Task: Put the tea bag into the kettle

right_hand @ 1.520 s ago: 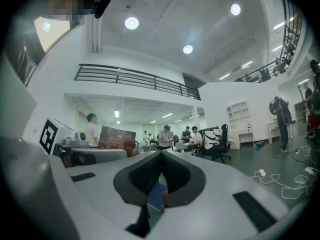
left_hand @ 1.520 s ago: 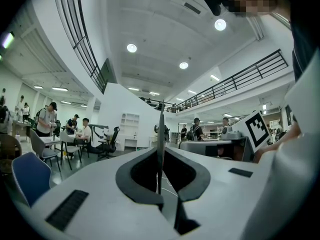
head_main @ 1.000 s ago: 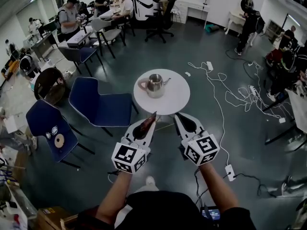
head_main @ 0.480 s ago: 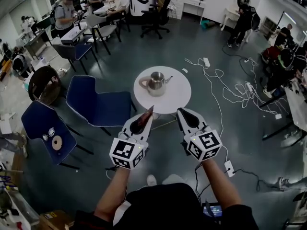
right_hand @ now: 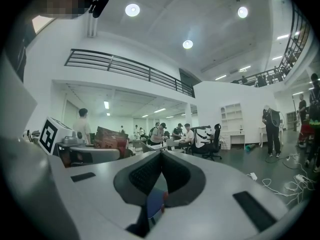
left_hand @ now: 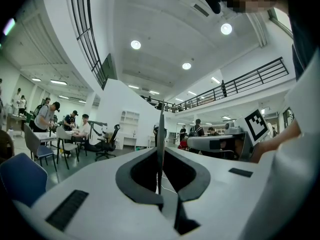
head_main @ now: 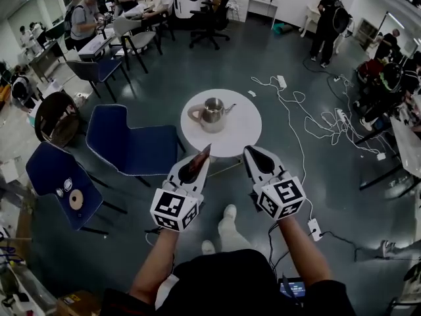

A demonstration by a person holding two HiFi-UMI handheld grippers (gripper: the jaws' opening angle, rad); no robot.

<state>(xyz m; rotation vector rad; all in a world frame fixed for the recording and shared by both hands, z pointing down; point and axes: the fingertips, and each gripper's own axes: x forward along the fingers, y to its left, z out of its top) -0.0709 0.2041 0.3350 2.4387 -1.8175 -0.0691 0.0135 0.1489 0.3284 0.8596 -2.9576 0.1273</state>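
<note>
A metal kettle (head_main: 212, 112) stands on a small round white table (head_main: 240, 133) ahead of me, lid on. My left gripper (head_main: 198, 166) is shut on a flat reddish tea bag packet (head_main: 204, 154), held in the air just short of the table's near edge. In the left gripper view the tea bag (left_hand: 161, 129) shows edge-on, sticking up between the closed jaws of the left gripper (left_hand: 161, 151). My right gripper (head_main: 250, 151) hovers beside it, shut and holding nothing. In the right gripper view the right gripper (right_hand: 161, 152) has its jaws together, and the tea bag (right_hand: 111, 138) shows at the left.
Two blue chairs (head_main: 135, 143) (head_main: 56, 176) stand left of the table. White cables (head_main: 309, 120) and a power strip (head_main: 314, 229) lie on the dark floor to the right. Seated people and desks (head_main: 125, 18) fill the back left. The person's shoe (head_main: 227, 212) is below the grippers.
The person has stepped forward; a shoe now shows under the grippers. Both grippers keep the same pose, the left still shut on the tea bag. The kettle has not moved.
</note>
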